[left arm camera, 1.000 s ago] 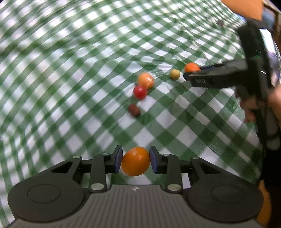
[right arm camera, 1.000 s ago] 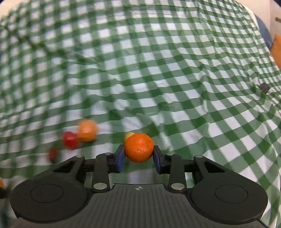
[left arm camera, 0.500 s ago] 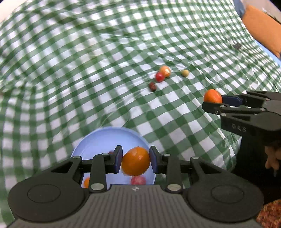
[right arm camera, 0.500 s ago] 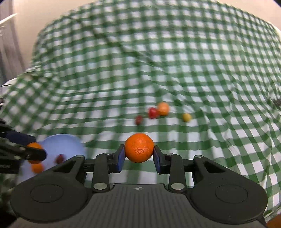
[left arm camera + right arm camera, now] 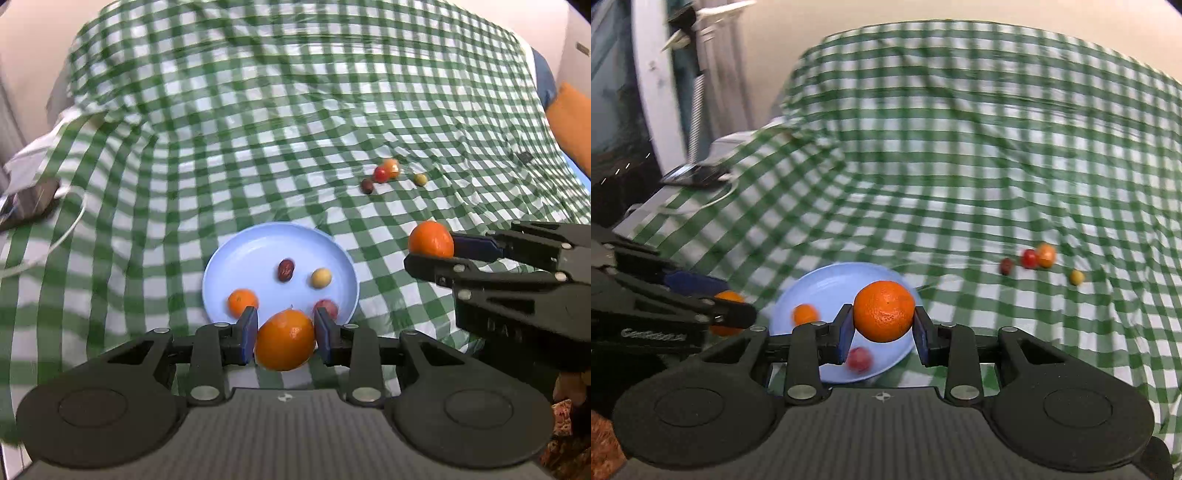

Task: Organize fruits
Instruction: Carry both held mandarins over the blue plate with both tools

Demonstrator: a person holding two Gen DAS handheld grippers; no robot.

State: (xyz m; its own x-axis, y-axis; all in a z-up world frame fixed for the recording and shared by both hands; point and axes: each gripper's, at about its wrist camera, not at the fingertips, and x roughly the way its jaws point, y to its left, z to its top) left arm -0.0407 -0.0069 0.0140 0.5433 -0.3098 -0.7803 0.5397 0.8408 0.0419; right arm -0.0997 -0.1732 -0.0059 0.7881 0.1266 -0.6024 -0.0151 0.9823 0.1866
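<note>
Both hand-held grippers clench oranges; only the left wrist view shows the plate's [image 5: 221,266] date [image 5: 285,270].

Looks like a home, probably a bedroom: green-checked cloth [image 5: 258,110] draped over a soft, rumpled bed, orange cushion [image 5: 572,122] far right, phone [image 5: 29,206] on a white charging cable [image 5: 66,232] at left, plain cream wall [image 5: 768,48] behind.

Two oranges, one in the left gripper [image 5: 284,341], one in the right gripper [image 5: 884,325]. One blue plate [image 5: 236,258] with four small fruits. Four more beyond it.
</note>
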